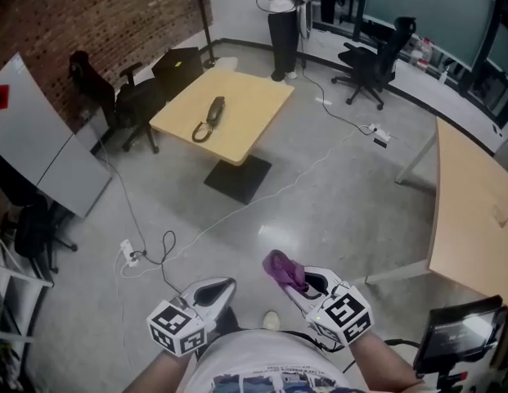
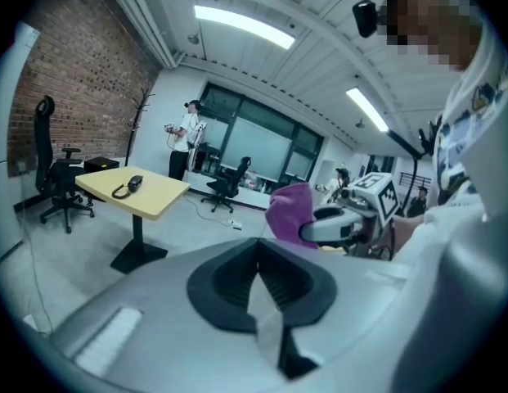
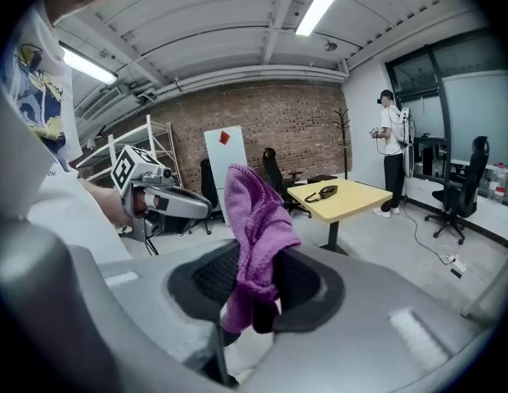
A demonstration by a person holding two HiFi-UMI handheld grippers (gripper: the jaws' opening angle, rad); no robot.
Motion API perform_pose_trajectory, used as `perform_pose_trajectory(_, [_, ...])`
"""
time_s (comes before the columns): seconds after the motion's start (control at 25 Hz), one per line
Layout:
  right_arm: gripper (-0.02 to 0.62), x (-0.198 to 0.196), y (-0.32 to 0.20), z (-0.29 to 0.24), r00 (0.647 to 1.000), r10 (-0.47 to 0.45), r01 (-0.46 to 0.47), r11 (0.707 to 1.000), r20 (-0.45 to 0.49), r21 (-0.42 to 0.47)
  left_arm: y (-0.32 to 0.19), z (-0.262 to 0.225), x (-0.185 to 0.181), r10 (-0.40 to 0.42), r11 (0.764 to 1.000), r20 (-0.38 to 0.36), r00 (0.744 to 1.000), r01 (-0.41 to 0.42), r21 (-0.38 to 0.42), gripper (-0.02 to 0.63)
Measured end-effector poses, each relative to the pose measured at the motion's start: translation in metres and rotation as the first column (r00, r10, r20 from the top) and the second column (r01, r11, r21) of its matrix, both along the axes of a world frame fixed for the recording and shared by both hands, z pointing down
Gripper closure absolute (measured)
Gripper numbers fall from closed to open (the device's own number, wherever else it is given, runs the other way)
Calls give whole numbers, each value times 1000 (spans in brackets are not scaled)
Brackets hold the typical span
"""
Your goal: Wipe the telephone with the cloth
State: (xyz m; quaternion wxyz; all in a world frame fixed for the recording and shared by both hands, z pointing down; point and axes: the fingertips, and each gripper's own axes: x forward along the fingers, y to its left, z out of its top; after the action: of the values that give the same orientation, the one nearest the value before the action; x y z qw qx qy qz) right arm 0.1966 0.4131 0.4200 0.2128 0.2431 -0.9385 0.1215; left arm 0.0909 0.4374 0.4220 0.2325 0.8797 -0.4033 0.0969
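Observation:
A black telephone [image 1: 210, 119] with a coiled cord lies on a yellow square table [image 1: 245, 97] several steps ahead of me. My right gripper [image 1: 293, 281] is shut on a purple cloth [image 1: 284, 268] that sticks up from its jaws. The right gripper view shows the cloth [image 3: 254, 228] pinched in the right gripper [image 3: 258, 301], with the telephone [image 3: 322, 192] far off. My left gripper [image 1: 225, 289] is shut and holds nothing. In the left gripper view, beyond the left gripper [image 2: 258, 281], are the telephone [image 2: 127, 186] and the cloth [image 2: 286, 211].
A person [image 1: 280, 15] stands beyond the table. Black office chairs [image 1: 376, 51] [image 1: 106, 88] stand around it. Cables and a power strip [image 1: 131, 254] lie on the grey floor. A long wooden desk [image 1: 474, 211] is at the right, a whiteboard [image 1: 41, 137] at the left.

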Motion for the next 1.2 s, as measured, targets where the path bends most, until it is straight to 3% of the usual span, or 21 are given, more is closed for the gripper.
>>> perform_pose_trajectory(0.32, [483,-14,-4,7,1000,-25,25,999,-17,-27,-3,4,-15,-19,1000,-24,1000,19,-10,603])
perform_pose_trajectory(0.56, [483,-33,-26,4,999,-20,19,999,-32,-35,-21,7,-31,14,1000,6,1000,-14,3,601])
perform_pose_trajectory(0.8, [483,-72,-59,0,999,6,-7,1000,-50,-24,-60,8,-66,47,999,-28,998,-47,4,601])
perform_pose_trajectory(1.2, [483,-152,-106,-12,994,101,-103,994,-46,-40,-108,-3,-147,143,989,5,990,-143,23,601])
